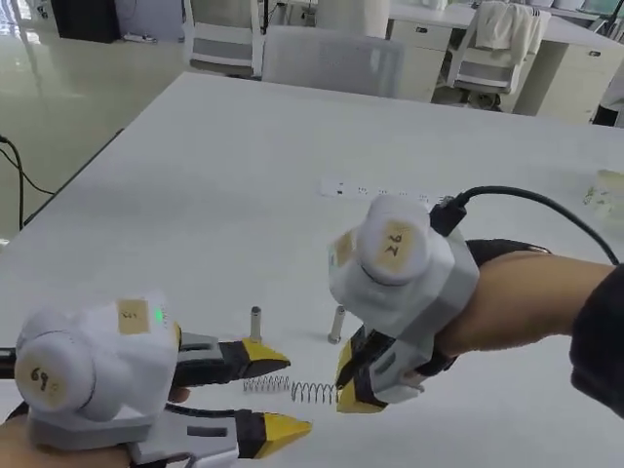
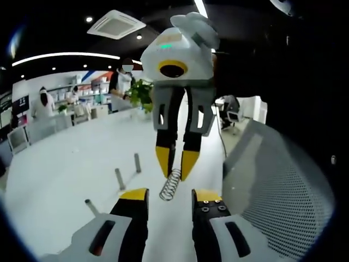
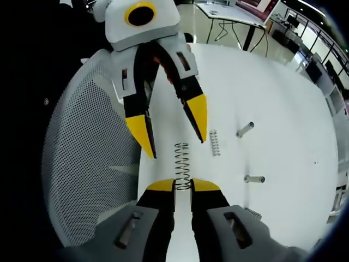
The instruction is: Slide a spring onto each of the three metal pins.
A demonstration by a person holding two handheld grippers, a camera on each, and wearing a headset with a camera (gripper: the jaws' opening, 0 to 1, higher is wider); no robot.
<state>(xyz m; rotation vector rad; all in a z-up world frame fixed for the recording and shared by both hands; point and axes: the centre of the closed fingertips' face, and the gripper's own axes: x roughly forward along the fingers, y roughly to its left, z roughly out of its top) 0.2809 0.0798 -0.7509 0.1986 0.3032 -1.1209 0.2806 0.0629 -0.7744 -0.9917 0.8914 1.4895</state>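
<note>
I gripped the spring (image 3: 182, 161) by one end in the right gripper (image 3: 184, 185). Its axis ran level toward the wide-open left gripper (image 3: 175, 144) (pins (image 1: 255, 322) stood upright just beyond).

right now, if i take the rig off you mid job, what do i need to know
Right gripper: shut on one end of a spring.
Left gripper: open, holding nothing, tips close to that spring.
Second spring: lying loose on the table, next to the held one.
Pins: three, upright on the table, all bare.
Done: no spring is on a pin yet.
Left: all three pins, starting with the held spring.
</note>
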